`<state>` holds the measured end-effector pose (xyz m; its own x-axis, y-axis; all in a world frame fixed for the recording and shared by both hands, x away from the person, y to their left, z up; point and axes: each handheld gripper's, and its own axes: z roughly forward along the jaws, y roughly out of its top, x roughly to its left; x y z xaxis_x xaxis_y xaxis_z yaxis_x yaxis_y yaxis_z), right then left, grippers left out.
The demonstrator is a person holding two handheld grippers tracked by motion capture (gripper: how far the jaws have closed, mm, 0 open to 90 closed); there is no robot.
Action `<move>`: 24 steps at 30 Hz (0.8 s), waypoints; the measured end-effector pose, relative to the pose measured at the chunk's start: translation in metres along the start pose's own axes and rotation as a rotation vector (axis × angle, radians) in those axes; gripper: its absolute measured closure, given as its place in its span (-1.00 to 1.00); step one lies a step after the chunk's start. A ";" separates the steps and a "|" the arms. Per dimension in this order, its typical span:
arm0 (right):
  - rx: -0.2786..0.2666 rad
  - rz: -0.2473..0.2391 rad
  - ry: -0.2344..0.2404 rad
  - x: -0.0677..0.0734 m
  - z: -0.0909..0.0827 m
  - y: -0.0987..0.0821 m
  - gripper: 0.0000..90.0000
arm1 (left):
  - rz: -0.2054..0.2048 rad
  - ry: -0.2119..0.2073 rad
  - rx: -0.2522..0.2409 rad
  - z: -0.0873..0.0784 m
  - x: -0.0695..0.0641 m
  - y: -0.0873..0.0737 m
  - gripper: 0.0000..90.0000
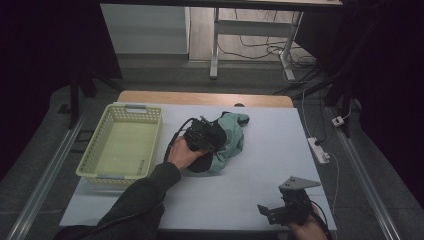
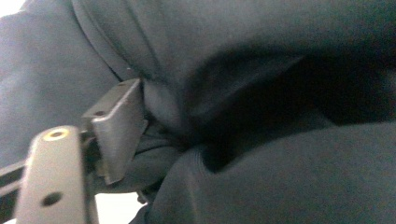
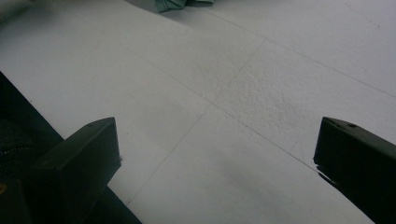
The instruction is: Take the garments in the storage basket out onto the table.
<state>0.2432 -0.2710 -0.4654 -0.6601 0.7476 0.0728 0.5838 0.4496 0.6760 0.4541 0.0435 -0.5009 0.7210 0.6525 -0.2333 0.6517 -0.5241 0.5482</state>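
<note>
The left gripper (image 1: 201,136) is pressed into a soft, crumpled heap of dark and teal cloth (image 1: 231,140) mid-table beside a ribbed plastic basket (image 1: 122,145); its jaws seem parted, folds apparently between them. The right gripper (image 1: 280,210) is held wide open over the grainy white table (image 1: 260,150).

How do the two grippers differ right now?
The left gripper is down in the pile of clothes at mid-table, dark cloth around its jaws; the right gripper sits at the table's near edge, jaws wide apart over bare white table. Both are black, each held in one hand.
</note>
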 end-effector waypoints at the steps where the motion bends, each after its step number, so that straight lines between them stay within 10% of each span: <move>1: -0.001 0.000 0.000 0.000 0.000 0.000 -0.99 | 0.006 -0.003 0.004 0.000 -0.001 0.000 -0.67; 24: 0.011 -0.014 0.005 0.001 0.001 0.000 -0.99 | 0.118 -0.002 -0.080 -0.011 -0.004 0.004 -1.00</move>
<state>0.2431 -0.2700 -0.4656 -0.6706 0.7388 0.0671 0.5795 0.4652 0.6692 0.4510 0.0452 -0.4890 0.7919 0.5879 -0.1653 0.5418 -0.5516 0.6341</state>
